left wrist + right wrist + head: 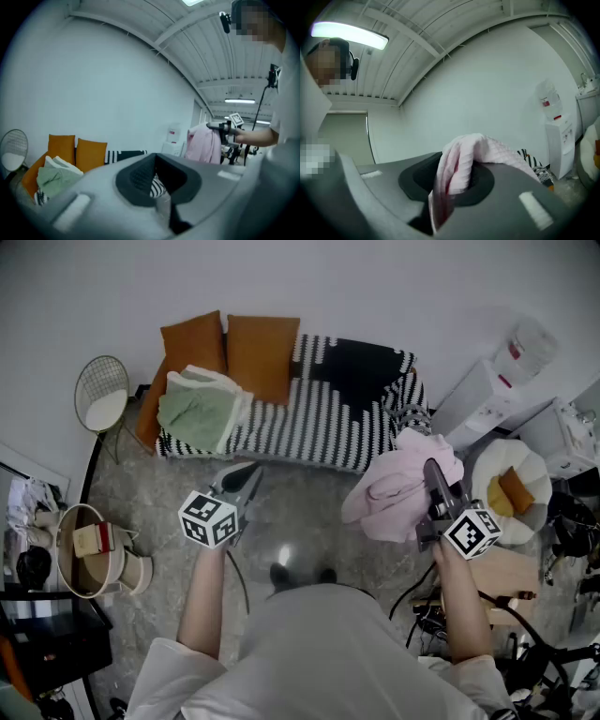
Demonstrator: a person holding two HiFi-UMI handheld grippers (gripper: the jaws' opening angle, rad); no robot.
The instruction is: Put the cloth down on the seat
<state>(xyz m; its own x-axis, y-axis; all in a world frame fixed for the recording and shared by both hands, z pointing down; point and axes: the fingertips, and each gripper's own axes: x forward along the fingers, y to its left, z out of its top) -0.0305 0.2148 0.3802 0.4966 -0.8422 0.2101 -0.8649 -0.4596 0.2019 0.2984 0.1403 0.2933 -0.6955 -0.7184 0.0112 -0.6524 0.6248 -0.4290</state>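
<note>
Cushions point(253, 352): two orange ones lean at the sofa's far-left end, leaving the seat in front of them for laying things.
Green cloth point(199, 411): lies folded on that left end just beside the cushions, so that spot is taken.
Left gripper point(246, 476): hovers near the sofa's front edge. Its jaws are a little apart with nothing between them and sofa stripes show through the gap. It looks kept free as a spare.
Seat point(309, 432): the striped middle stretch is bare and is probably the landing spot.
Pink cloth point(398, 488): hangs bunched in the air off the sofa's right end, not touching the seat.
Right gripper point(433, 486): clenched on a fold of the pink cloth, pinched high, so the rest drapes clear of the floor.
</note>
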